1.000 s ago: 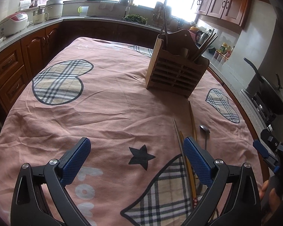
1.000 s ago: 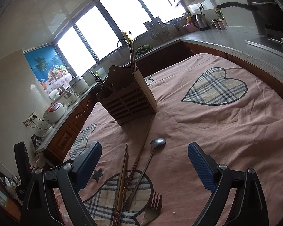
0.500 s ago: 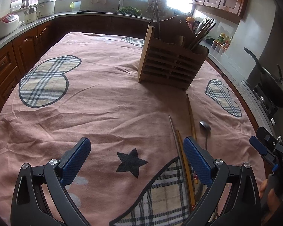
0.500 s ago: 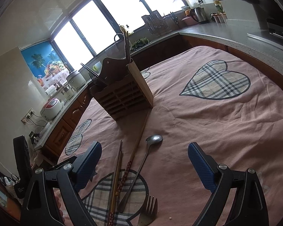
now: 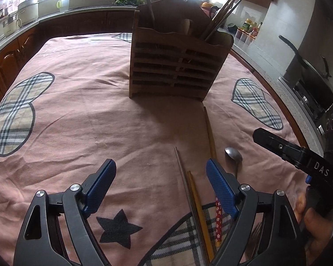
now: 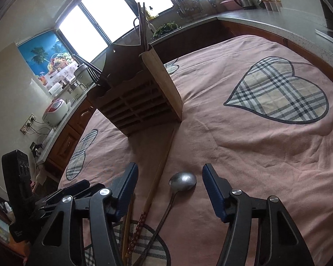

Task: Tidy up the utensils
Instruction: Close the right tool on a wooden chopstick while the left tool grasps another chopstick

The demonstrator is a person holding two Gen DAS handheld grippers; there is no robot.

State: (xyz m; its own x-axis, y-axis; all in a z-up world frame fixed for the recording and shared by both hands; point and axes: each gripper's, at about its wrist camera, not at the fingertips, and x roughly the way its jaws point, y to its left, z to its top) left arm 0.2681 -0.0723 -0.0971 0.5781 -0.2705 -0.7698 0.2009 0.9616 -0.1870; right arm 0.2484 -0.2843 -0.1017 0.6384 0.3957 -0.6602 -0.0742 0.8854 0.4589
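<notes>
Over pink tablecloth (image 6: 244, 146), right tool (image 6: 169, 182), closing, straddles spoon (image 6: 182, 180).

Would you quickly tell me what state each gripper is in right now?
Left gripper: open, empty, fingers just closing.
Right gripper: open around the spoon, not gripping, fingers just closing.

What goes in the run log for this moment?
left gripper: open, closing, over metal chopstick | right gripper: open, closing around steel spoon | wooden slatted holder: upright
</notes>
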